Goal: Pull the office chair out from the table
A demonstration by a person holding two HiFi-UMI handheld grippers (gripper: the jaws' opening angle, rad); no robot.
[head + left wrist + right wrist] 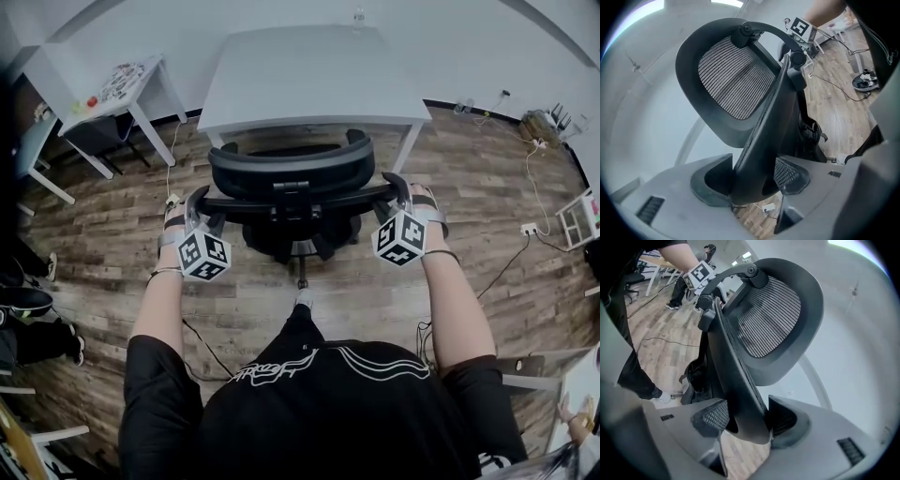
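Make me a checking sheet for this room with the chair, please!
Surface: white table, top nearly bare; wood plank floor.
Job's things: black office chair, close against the table's front.
Clutter: small things on the side table at the left.
Claws: left claw and right claw each clamped on a side edge of the chair's backrest.
Cables: white cable across the floor at the right; second cable beside the side table.
Surroundings: white wall behind the table; someone's legs at the left edge.
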